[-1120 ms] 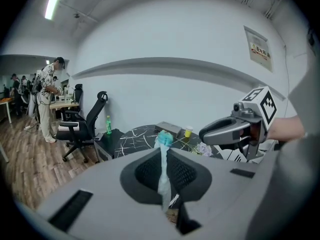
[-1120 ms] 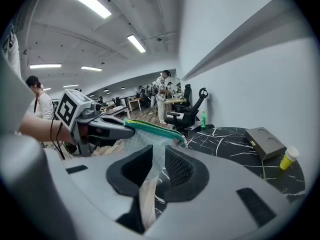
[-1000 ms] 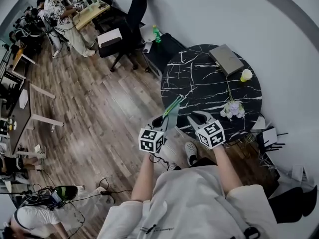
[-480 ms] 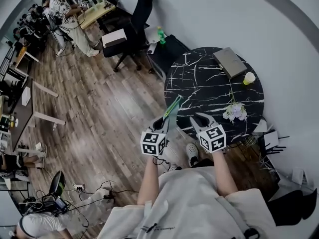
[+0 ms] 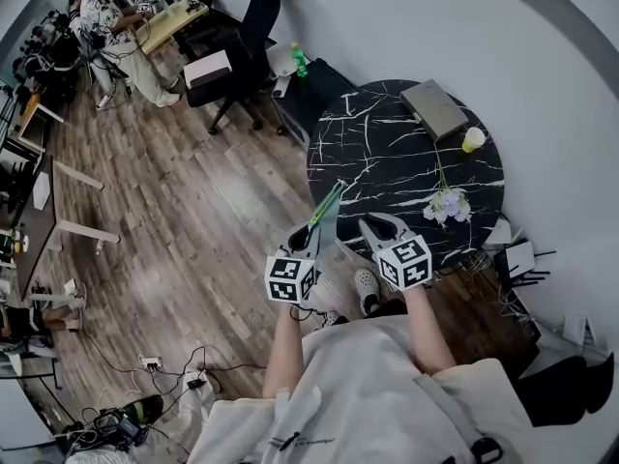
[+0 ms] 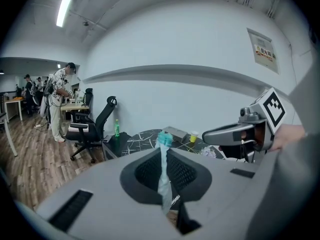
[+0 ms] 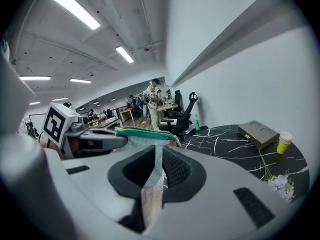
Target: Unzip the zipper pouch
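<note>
left gripper (image 5: 309,236) and right gripper (image 5: 373,226) both pinch the zipper pouch (image 5: 327,211) — midair.

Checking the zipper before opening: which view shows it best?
The right gripper view: the green zipper runs side-on atop the pouch. The left gripper view shows only its teal end; the head view, a thin green strip.

**What I can't make out from here**

In the head view the zipper pouch (image 5: 327,211) is too small for me to find its slider. The left gripper view shows it edge-on, with its lower end lost between the jaws of the left gripper (image 6: 164,154). I can't tell whether the right gripper (image 7: 158,151) pinches the fabric or only frames it. The print on the far wall poster (image 6: 265,50) is too small to read.
</note>
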The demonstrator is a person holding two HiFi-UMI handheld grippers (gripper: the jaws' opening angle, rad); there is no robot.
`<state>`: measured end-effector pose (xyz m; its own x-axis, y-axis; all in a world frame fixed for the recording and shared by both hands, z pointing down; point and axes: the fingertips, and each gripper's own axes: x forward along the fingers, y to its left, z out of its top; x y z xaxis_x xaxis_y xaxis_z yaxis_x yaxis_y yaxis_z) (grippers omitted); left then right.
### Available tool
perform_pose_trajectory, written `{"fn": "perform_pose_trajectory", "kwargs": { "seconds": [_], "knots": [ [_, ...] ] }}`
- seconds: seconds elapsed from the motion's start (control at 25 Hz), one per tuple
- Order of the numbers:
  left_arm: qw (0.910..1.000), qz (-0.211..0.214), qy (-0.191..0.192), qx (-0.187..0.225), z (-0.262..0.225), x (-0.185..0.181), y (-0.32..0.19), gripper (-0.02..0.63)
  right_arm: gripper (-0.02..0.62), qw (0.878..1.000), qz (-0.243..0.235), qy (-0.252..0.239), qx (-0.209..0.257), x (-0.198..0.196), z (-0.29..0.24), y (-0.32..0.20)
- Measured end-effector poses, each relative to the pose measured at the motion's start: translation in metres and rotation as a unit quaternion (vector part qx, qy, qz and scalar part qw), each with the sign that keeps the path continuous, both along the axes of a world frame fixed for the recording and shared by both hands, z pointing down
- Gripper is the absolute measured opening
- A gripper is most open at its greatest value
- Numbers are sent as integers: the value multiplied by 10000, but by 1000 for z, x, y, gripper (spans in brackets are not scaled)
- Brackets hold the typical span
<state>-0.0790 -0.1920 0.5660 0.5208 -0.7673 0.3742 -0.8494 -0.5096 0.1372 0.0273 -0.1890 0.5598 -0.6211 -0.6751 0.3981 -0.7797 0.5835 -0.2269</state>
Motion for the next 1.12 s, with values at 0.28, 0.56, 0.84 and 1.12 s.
{"fn": "perform_pose_trajectory", "kwargs": {
  "seconds": [0.28, 0.56, 0.84, 1.12],
  "knots": [
    [9999, -47, 118, -39, -1, 0, 1, 23, 43, 9999, -92, -51, -33, -5, 3, 2],
    [9999, -47, 150, -25, -3, -1, 6, 23, 8, 9997, -186, -135, -41, -12, 2, 4],
    [9999, -89, 134, 31, -4, -3, 11, 23, 6, 9992, -342, -203, -63, -21, 2, 7],
    [9998, -121, 107, 79, -6, -8, 14, 23, 6, 9988, -465, -132, -67, -28, 4, 12]
  ]
}}
